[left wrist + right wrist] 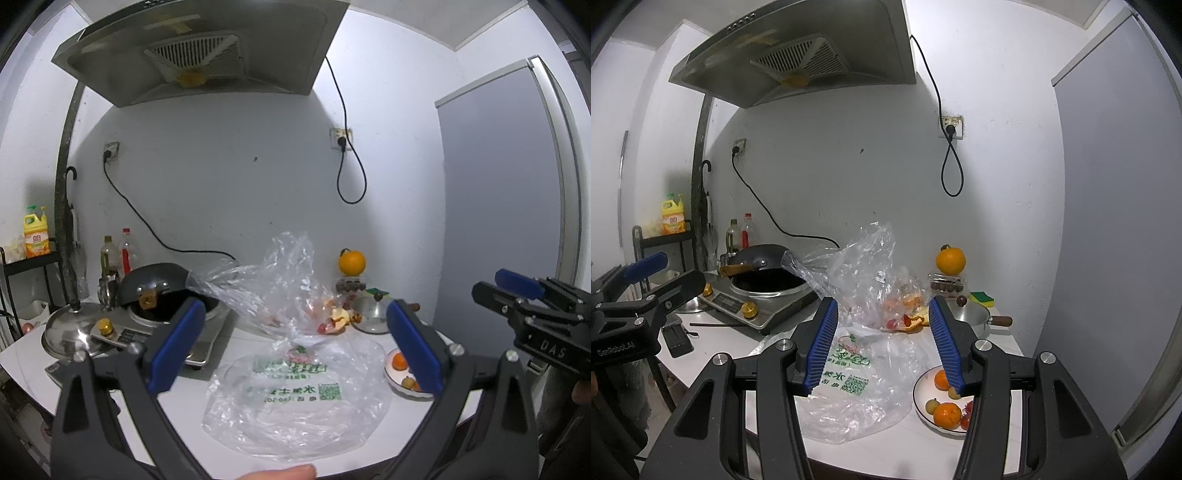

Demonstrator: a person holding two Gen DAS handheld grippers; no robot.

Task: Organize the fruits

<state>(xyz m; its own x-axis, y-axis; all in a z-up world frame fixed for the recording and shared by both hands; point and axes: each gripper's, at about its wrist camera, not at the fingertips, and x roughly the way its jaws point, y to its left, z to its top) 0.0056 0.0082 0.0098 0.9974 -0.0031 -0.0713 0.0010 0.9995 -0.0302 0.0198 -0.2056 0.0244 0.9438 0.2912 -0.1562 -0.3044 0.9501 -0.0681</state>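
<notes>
A white plate [921,387] at the counter's front right holds two mandarins [946,414], a small yellowish fruit [931,405] and red cherry tomatoes [967,413]. A flat printed plastic bag [857,387] lies left of it. Behind stands a crumpled clear bag [871,266] with orange and red fruit inside. A big orange [950,260] sits on a box at the back. My right gripper [882,301] is open above the flat bag, with nothing between its pads. My left gripper [295,302] is open wide over the same bag [295,391]. The plate [391,376] shows partly behind its right finger.
An induction cooker [753,302] with a black wok [764,266] fills the left of the counter, beside a steel lid [70,328] and bottles. A small steel pan [971,317] and a sponge [982,297] stand at the back right. A grey fridge [1108,221] borders the right.
</notes>
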